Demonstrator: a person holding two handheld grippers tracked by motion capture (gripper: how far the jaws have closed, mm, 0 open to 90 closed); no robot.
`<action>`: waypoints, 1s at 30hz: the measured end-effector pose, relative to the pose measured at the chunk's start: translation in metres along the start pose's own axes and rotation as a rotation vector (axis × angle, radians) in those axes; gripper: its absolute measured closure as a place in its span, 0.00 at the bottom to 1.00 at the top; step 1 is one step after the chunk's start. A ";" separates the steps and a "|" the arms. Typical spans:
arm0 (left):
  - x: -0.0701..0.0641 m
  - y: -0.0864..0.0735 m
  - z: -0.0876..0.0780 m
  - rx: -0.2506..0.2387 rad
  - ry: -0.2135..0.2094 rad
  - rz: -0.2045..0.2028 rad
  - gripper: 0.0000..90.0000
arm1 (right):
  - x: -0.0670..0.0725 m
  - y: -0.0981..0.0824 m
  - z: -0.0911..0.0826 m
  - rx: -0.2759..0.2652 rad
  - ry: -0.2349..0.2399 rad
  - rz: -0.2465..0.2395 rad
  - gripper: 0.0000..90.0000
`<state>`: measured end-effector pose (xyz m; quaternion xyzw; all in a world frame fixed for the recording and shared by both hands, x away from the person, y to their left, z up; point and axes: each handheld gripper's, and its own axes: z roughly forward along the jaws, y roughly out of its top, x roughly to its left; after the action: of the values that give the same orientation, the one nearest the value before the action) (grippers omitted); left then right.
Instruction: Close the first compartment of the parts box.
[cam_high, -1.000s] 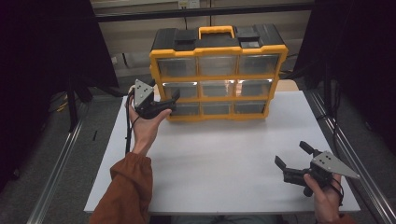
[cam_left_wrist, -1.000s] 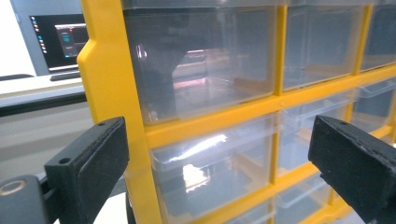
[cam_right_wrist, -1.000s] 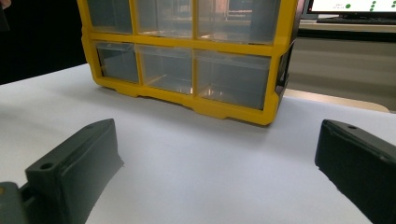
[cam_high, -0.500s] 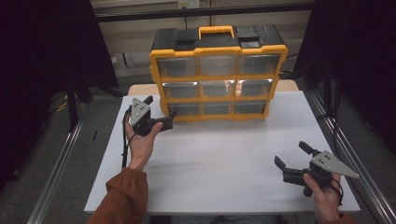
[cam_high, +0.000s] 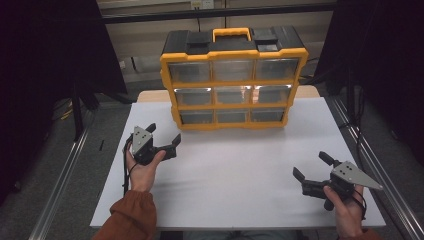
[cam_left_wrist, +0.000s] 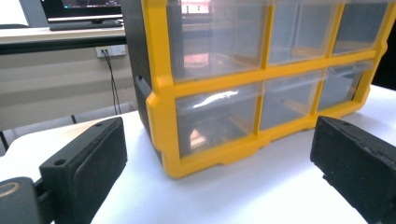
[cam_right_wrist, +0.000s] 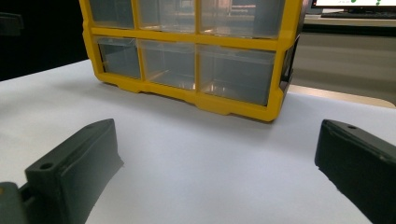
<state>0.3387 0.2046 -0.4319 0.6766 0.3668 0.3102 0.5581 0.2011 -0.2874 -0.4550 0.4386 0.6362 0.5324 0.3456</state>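
On the white worktop (cam_high: 240, 170), toward its far edge and about the middle from left to right, stands a yellow-framed drawer cabinet (cam_high: 232, 80) with a black top and a yellow carry handle (cam_high: 231, 34). Its front faces the near side and holds three rows of three clear drawers; all nine look pushed in. In the left gripper view the cabinet's lower left corner fills most of the scene, and something small and pale orange shows dimly through the front of the bottom-left drawer (cam_left_wrist: 212, 123); what it is cannot be told. In the right gripper view the lower right corner of the cabinet sits well beyond the jaws, with bare white surface between.

At the left, near the cabinet's lower left corner but apart from it, the left gripper (cam_high: 162, 137) is held up by a hand (cam_high: 142, 167) in a rust-coloured sleeve (cam_high: 127, 217). Its jaws are spread wide and hold nothing, pointing right and toward the cabinet.

At the near right corner, well apart from the cabinet, the right gripper (cam_high: 310, 167) rests in the other hand (cam_high: 345, 207), low over the surface. Its jaws are also spread wide with nothing between them, and its grey three-cornered plate (cam_high: 355, 175) points right.
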 end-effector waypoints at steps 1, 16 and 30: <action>0.000 -0.002 -0.003 0.004 0.005 -0.009 0.04 | 0.000 0.000 0.000 0.000 -0.001 -0.001 0.00; 0.001 -0.018 -0.046 0.000 -0.017 -0.016 0.05 | 0.000 0.000 0.000 -0.006 -0.005 -0.001 0.00; 0.006 -0.028 -0.085 0.014 0.024 -0.006 0.05 | -0.001 0.000 -0.001 -0.008 -0.010 0.003 0.00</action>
<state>0.2671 0.2578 -0.4439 0.6756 0.3778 0.3141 0.5497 0.2004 -0.2885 -0.4546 0.4410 0.6317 0.5331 0.3497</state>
